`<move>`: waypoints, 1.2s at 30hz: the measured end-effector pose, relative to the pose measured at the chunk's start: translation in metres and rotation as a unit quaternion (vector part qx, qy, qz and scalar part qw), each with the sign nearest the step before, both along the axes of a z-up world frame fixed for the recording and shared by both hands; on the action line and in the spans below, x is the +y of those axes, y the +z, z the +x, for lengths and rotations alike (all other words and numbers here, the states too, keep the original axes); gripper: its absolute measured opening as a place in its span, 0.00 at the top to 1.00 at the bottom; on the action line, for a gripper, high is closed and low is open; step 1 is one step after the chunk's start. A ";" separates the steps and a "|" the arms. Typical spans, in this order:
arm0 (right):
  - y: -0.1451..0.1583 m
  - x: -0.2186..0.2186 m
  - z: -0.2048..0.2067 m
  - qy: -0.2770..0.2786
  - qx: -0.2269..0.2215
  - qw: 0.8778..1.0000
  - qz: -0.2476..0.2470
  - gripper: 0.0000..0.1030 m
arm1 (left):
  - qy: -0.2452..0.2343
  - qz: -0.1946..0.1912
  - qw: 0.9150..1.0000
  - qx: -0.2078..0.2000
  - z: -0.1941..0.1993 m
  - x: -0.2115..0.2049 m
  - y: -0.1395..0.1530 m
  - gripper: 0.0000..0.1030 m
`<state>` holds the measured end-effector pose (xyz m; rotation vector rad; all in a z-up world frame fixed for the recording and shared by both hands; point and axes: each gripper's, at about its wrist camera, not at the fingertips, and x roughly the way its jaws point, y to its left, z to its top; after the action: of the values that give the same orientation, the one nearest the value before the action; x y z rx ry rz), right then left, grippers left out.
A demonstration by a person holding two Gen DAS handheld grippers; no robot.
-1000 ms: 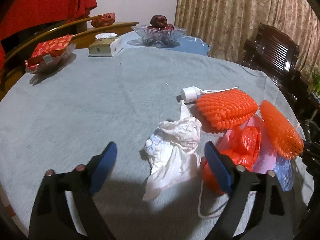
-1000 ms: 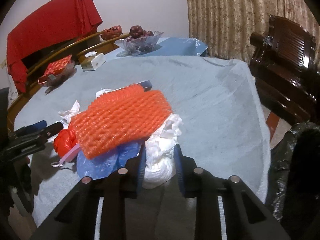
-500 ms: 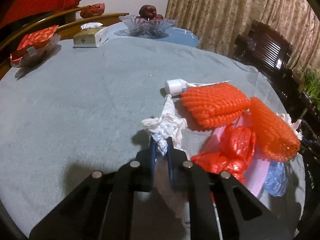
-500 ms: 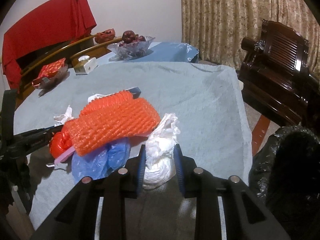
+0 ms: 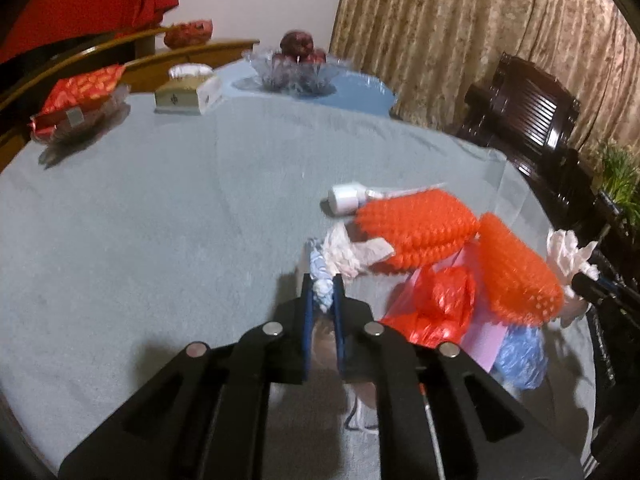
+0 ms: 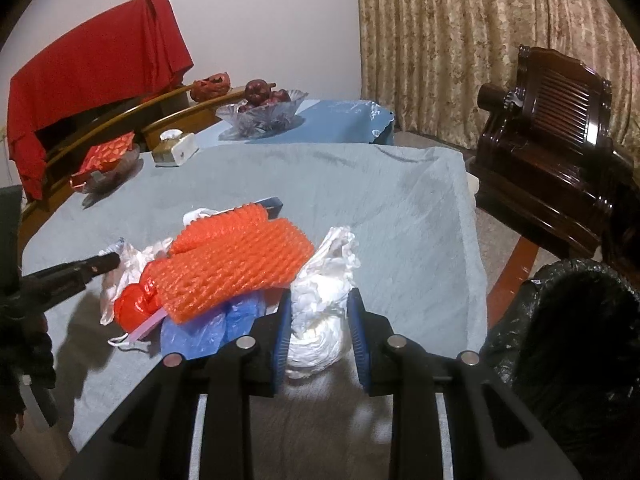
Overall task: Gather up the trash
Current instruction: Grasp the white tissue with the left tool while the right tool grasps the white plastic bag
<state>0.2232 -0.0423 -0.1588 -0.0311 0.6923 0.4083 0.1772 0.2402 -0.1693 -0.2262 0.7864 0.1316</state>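
Observation:
A trash pile lies on the grey tablecloth (image 5: 160,220): two orange foam nets (image 5: 416,228) (image 5: 516,272), a red plastic bag (image 5: 444,300), blue plastic (image 5: 520,356) and a white tube (image 5: 346,198). My left gripper (image 5: 323,284) pinches a crumpled white and blue wad (image 5: 340,252) at the pile's left side; its jaws are opening slightly with the wad still pressed between the pads. My right gripper (image 6: 320,296) is shut on a crumpled white plastic bag (image 6: 332,256) at the right end of the orange nets (image 6: 240,260). The left gripper's tip (image 6: 108,260) shows beyond the pile.
A bin lined with a black bag (image 6: 568,340) stands off the table's right edge, beside a dark wooden chair (image 6: 552,140). At the far end sit a glass fruit bowl (image 5: 296,68), a tissue box (image 5: 188,92) and a red packet on a dish (image 5: 80,96).
My left gripper went from wide open around the white wad to shut on it, and the wad is bunched up between the pads. The right gripper kept its grip on the white bag.

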 end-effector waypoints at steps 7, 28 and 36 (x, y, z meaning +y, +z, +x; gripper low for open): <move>-0.012 0.003 0.006 0.002 0.014 1.000 -0.003 0.73 | 0.017 0.011 0.999 0.028 0.008 0.005 -0.021 0.42; -0.023 0.005 0.012 0.000 0.018 1.000 -0.007 0.73 | 0.051 -0.030 0.998 0.033 0.007 0.030 -0.020 0.92; -0.002 0.001 0.001 -0.001 -0.004 1.000 0.000 0.73 | 0.031 -0.005 0.999 -0.010 -0.007 0.015 0.021 0.92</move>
<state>0.2239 -0.0417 -0.1606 -0.0317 0.6849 0.4060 0.1702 0.2551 -0.1484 -0.2619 0.7605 0.1843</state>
